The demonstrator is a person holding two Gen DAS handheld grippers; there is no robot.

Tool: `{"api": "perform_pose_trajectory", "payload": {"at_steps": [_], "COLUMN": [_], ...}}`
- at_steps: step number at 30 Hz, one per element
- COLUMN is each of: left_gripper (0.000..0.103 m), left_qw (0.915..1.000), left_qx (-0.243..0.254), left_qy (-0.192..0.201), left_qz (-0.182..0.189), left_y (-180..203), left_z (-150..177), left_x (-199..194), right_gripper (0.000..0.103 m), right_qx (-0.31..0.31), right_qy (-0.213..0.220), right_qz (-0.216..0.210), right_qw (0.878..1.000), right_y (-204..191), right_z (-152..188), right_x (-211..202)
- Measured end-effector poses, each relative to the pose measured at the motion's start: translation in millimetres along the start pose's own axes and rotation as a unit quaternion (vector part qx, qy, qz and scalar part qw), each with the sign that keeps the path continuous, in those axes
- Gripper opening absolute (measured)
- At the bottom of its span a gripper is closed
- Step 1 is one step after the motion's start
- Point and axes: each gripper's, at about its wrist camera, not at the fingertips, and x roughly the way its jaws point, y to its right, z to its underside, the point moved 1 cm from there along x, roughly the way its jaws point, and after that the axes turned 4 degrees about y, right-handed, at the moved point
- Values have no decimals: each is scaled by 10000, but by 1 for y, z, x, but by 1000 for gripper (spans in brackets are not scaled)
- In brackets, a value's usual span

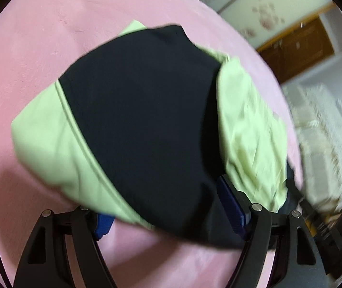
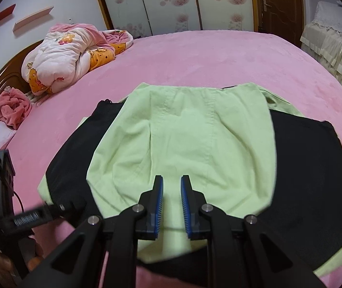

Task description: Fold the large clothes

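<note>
So the right gripper [image 2: 171,206] has its jaws only a little apart, blue pads [image 2: 159,206] facing each other with a narrow gap and nothing pinched in there. It hangs over the near edge of the garment [image 2: 182,144], the light green and black piece spread on the pink bed [image 2: 218,57]. The green panel is folded over the middle, with black cloth sticking out on both sides and a thin green hem at the near right.

The left gripper [image 1: 171,213] is spread wide, and the garment's near edge drapes across between its fingers, covering most of one pad. Can't honestly tell if it's got hold of the cloth, and that view is smeared.

Plenty of bare pink bed beyond the far edge of the garment and off to the right. A bunched quilt [image 2: 75,55] sits at the far left by the headboard, well apart, with a pink towel [image 2: 5,110] nearer the left edge.
</note>
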Motion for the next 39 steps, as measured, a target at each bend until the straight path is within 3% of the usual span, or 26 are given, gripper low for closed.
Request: {"api": "perform_pose_trajectory", "payload": {"at_steps": [4, 5, 6, 7, 8, 12, 17, 22, 24, 27, 30, 32, 36, 39], "left_gripper": [75, 71, 50, 20, 11, 8, 7, 7, 7, 7, 7, 7, 7, 7], "left_qw": [9990, 9982, 9974, 9959, 9937, 9778, 9436, 9231, 9117, 8941, 8769, 8614, 8457, 8397], "left_qx": [-331, -381, -367, -234, 5, 1223, 2700, 3334, 3608, 3994, 4352, 4660, 4993, 5120], "left_qy": [270, 455, 619, 859, 1065, 1659, 1859, 1380, 1234, 896, 476, 145, -359, -713], "left_qz": [107, 83, -2, -176, -336, -383, 462, 1328, 1526, 1817, 1985, 2015, 1850, 1665], "left_y": [-3, -2, -2, 3, 12, 71, 167, 226, 243, 270, 290, 301, 304, 299], "left_z": [-13, -15, -16, -17, -19, -15, 6, 32, 46, 68, 97, 119, 159, 183], "left_x": [7, 7, 4, 0, -5, -20, -35, -22, -17, -1, 18, 38, 73, 102], "right_gripper": [15, 15, 15, 15, 15, 15, 15, 15, 15, 15, 15, 15, 15, 15], "right_qx": [-49, -44, -39, -21, 3, 95, 592, 1266, 1653, 2016, 2262, 2507, 2949, 3170], "right_qy": [-77, -135, -192, -288, -354, -216, -134, -139, -202, -33, 264, 434, 655, 632], "right_qz": [-41, -58, -84, -88, -77, -132, -420, -984, -1293, -1292, -709, 0, 1081, 1478], "right_qw": [10000, 9999, 9998, 9995, 9993, 9996, 9973, 9870, 9775, 9709, 9711, 9671, 9471, 9347], "right_y": [-3, -3, -3, -3, -2, 2, 16, 44, 64, 90, 131, 166, 220, 241], "right_z": [4, 8, 11, 16, 22, 40, 47, 53, 56, 62, 71, 81, 102, 115], "right_x": [21, 28, 34, 40, 44, 44, 39, 28, 16, -12, -51, -80, -117, -126]}}
